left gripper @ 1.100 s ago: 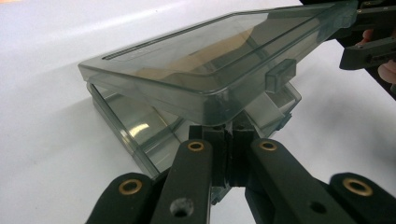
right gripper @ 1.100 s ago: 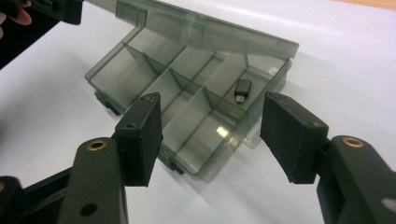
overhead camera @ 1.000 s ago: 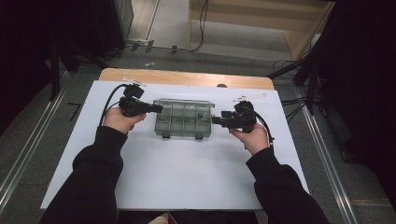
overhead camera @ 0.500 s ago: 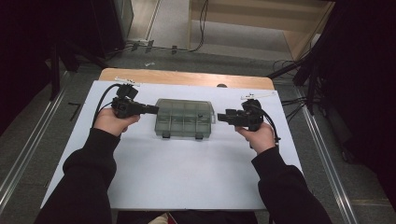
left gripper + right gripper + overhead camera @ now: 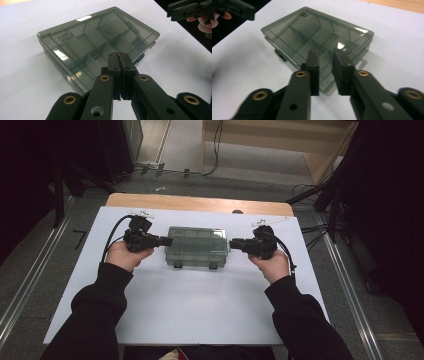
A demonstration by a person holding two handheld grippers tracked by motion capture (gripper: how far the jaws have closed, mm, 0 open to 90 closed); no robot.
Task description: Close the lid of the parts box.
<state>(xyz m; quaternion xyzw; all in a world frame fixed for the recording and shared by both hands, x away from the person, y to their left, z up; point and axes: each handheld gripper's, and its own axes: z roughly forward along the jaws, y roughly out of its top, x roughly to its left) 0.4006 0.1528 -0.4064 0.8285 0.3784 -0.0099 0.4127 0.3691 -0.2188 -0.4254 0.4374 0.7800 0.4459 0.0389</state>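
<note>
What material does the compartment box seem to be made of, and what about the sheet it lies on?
The compartment box looks like smoke-tinted transparent plastic with a glossy finish: the inner dividers show through the lid, and light glints on it. The white sheet under it looks matte and smooth, perhaps paper or thin board; the pictures leave that open. A wooden-looking table edge shows behind it.

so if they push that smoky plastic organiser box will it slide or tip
The organiser box would probably slide: it lies flat and low on the smooth white table. Its compartments look empty, so likely light. Its hard glossy lid may slip between jaws.
</note>
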